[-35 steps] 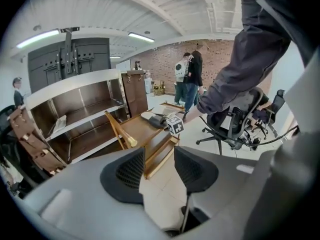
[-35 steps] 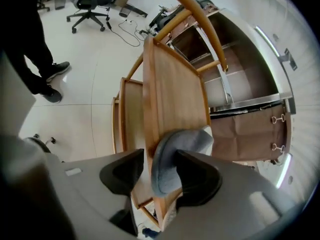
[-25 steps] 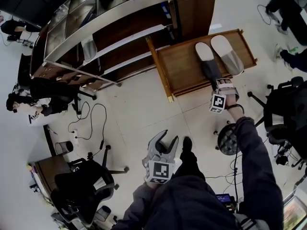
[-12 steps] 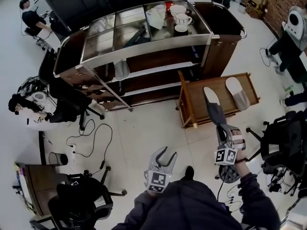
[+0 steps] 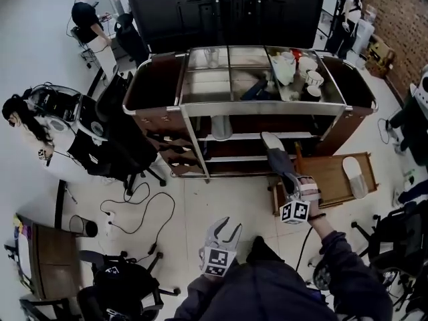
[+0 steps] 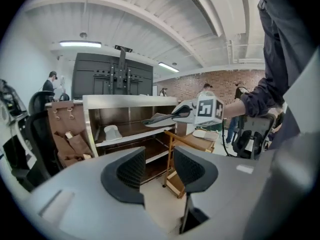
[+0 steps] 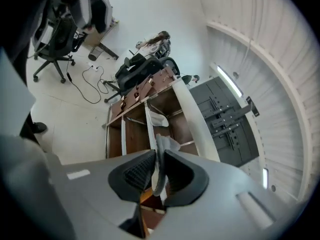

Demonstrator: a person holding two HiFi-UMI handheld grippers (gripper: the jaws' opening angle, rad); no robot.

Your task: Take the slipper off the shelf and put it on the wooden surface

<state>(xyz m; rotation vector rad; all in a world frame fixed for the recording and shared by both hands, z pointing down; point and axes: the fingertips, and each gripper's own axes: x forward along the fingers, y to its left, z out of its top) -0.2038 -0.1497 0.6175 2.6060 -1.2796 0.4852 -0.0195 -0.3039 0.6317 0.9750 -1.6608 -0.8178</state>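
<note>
Grey slipper (image 5: 277,156), pinched at its dark end in the right tongs (image 7: 158,170), held in the air, pale end toward the shelf (image 5: 261,107), second pale slipper (image 5: 353,176) lying flat on the wooden bench (image 5: 324,172), third slipper (image 5: 221,127) on a shelf board

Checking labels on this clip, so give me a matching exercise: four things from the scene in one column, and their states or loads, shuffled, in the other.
Column one:
1 left claw
2 right claw
3 wooden table
4 shelf unit's top

Column two:
A carries white cups
B shut on a slipper
C open, nothing between the jaws
D bears one white slipper

Pairs: 1-C, 2-B, 3-D, 4-A.
</note>
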